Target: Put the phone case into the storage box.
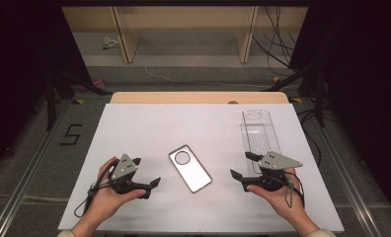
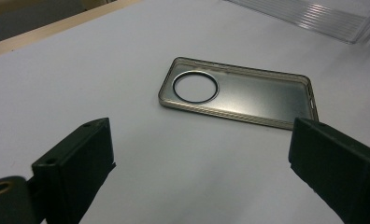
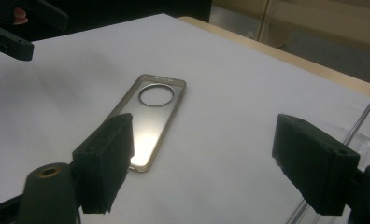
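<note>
— Where was the phone case (image 1: 190,168)?

— Lay flat on the white counter (image 1: 149,128), about midway between its left and right edges and nearer the near edge than the far one. Open side up, round camera hole toward the far edge. Sat between the two hands, apart from both.

— And the left hand-held gripper (image 1: 146,173)?

— Spread wide, nothing between its jaws. Hovered just left of the case, pointed at it. Seen from the left gripper view, case (image 2: 239,95) ahead of both jaws, untouched.

— The right hand-held gripper (image 1: 244,165)?

— Also wide and empty. Held near the right edge, aimed toward the case (image 3: 150,116), which sat ahead and left of its jaws. Clear plastic tray (image 1: 259,136) just behind it, running toward the far right corner.

— Risks from there?

— Probably a slide rather than a lift. Thin, low rim, smooth sheet underneath: a jaw pushed in from one side alone could have shoved the case along the counter. Soft, flexible look too, so a hard pinch across the long sides might have bowed it or let it spring out.

— Anything on the right side?

— Tray very close to that hand; a careless swing could have knocked it toward the right edge.
</note>
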The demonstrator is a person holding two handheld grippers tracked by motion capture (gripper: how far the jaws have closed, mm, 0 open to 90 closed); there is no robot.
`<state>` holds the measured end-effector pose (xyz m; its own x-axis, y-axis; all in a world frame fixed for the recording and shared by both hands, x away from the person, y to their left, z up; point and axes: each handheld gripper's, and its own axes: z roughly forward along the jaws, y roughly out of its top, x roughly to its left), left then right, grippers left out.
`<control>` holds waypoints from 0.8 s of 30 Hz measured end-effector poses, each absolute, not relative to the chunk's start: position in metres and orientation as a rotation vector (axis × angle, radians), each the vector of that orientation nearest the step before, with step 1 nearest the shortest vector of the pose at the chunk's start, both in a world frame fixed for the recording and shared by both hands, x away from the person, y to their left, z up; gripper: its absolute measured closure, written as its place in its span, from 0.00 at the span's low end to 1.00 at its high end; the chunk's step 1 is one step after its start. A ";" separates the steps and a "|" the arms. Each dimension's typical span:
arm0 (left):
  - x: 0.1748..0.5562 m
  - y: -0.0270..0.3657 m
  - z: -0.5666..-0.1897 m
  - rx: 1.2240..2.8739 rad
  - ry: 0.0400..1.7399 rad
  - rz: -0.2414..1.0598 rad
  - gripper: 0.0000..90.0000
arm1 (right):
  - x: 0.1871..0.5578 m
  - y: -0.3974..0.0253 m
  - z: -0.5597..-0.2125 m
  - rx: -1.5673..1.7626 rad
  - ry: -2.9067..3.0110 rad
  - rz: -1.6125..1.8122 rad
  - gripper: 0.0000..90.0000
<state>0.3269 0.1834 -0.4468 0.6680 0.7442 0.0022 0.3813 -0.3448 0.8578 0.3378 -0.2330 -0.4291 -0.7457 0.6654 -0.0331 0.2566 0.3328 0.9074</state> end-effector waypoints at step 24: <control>0.327 0.185 -0.446 1.963 0.879 0.508 0.07 | 0.347 -0.197 -0.428 0.812 2.299 1.249 1.00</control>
